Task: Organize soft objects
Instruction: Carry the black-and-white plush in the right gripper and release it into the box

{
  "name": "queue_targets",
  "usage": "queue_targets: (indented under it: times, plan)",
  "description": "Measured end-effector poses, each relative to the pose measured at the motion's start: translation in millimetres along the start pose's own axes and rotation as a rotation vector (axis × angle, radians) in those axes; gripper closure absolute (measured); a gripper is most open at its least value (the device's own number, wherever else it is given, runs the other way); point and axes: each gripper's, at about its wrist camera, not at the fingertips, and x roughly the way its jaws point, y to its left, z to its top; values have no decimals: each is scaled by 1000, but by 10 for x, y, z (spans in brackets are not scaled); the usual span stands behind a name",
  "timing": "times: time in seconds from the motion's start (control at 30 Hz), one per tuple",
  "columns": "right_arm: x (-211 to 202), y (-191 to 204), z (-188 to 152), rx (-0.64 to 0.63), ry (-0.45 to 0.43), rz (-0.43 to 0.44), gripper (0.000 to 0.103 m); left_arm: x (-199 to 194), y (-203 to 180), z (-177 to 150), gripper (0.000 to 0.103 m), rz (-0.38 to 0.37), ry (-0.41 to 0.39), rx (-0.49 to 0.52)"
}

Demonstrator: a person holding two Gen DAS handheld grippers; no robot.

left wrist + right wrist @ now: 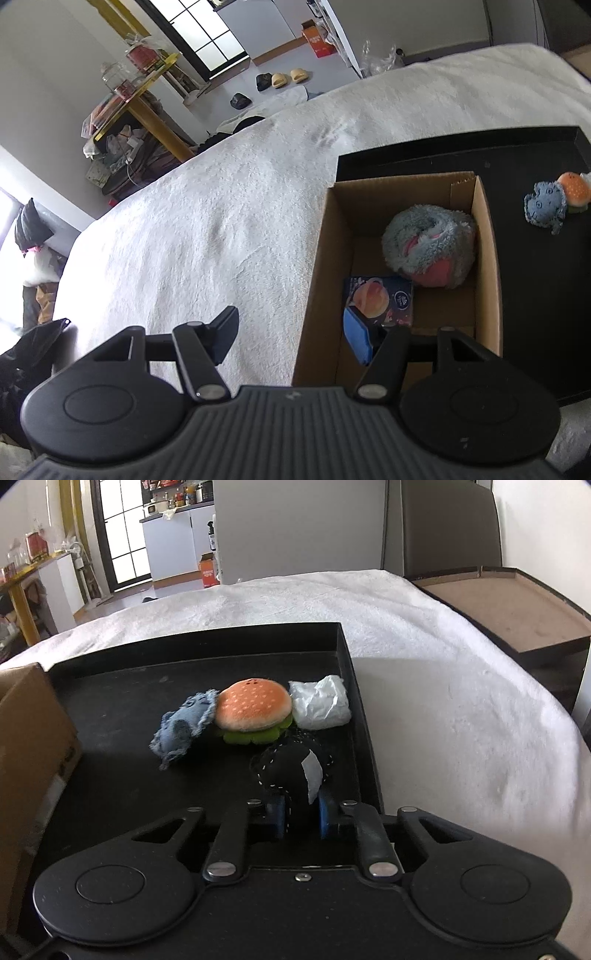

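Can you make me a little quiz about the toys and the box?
1. True or false: the right gripper is shut on the black pouch.
2. Which toy sits between the blue plush and the white packet on the black tray?
3. Name one thing inside the cardboard box.

Key: 1. True. 2. The burger plush. 3. The fuzzy grey-and-pink bundle, or the printed packet.

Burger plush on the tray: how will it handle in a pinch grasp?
The burger plush looks stuffed, so probably light and squashy. Its domed bun may slip from the pads. It touches the blue plush and white packet, so pushing likely nudges them.
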Motion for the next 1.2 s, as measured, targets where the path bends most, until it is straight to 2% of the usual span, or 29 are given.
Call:
queue_targets:
  times: [0.33,0.67,0.9,1.2]
  plan:
    - [-506,127,92,-63,-87,57,87,-12,130,-153,42,-94,-30,-50]
    - [-870,299,294,-150,-127,88,87,90,242,-198,42,-176,-36,-101]
    - [-1088,524,383,-219,-161,109,87,204,203,-176,42,-174,-36,-62]
    - [-1220,833,433,-288,-165,143,86,369,302,-230,42,-220,-15,-69]
